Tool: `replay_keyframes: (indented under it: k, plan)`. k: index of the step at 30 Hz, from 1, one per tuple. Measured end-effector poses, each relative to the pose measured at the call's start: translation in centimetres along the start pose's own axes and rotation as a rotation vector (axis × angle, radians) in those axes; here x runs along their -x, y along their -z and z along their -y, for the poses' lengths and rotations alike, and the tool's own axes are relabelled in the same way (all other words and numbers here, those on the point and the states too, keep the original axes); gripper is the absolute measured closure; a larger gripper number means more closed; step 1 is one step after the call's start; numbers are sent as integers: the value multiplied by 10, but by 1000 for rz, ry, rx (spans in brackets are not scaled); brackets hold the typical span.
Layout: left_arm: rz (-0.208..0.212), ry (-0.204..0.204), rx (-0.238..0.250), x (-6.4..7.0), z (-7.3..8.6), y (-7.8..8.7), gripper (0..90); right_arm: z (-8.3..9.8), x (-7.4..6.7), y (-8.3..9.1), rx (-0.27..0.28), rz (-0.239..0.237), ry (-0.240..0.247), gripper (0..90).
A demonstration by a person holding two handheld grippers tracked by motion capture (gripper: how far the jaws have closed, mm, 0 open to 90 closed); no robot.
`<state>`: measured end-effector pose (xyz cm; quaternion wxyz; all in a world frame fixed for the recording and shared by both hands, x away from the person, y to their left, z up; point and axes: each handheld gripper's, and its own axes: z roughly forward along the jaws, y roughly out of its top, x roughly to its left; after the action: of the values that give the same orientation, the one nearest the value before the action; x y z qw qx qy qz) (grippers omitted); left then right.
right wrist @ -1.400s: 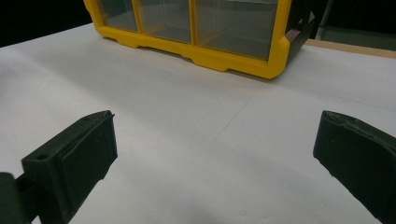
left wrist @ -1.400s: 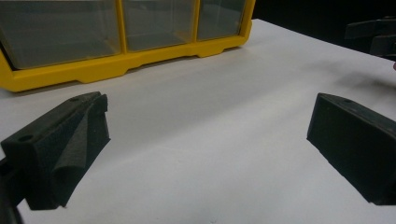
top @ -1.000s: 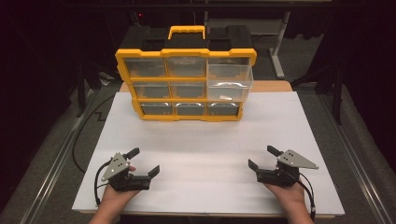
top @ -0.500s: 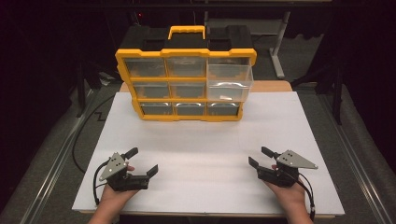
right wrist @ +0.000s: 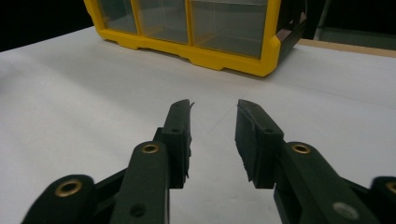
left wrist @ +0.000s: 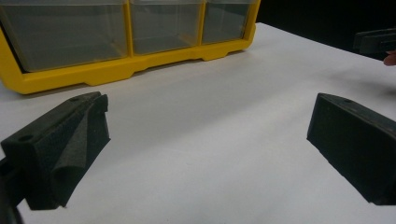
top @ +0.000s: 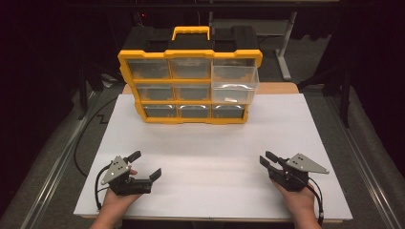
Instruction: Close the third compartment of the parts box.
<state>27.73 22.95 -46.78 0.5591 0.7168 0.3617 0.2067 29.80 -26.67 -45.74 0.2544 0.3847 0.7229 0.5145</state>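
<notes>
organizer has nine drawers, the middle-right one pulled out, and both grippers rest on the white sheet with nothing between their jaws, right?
Not quite: the pulled-out drawer sits at the right, but it spans the top and middle rows, so the organizer has eight drawers, not nine, as the high view shows. The rest holds: the left gripper and right gripper rest on the white sheet, jaws empty.

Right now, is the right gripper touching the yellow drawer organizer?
Apart. The high view shows bare white table between the right gripper and the yellow drawer organizer; its fingers hold nothing.
</notes>
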Motion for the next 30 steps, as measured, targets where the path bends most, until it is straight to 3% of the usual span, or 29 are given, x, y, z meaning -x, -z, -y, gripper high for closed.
replay_keyframes:
  k: [14, 23, 30]
  plan:
    - [-1, -5, 1, 1, 0, -1, 1, 0, -1, 2, -13, 34, 12, 900]
    - [5, -12, 14, 2, 0, -2, 1, -3, -7, -3, -7, 17, 19, 900]
    - [12, -33, -15, 3, 0, -3, 2, -8, -18, -16, 6, 9, 38, 900]
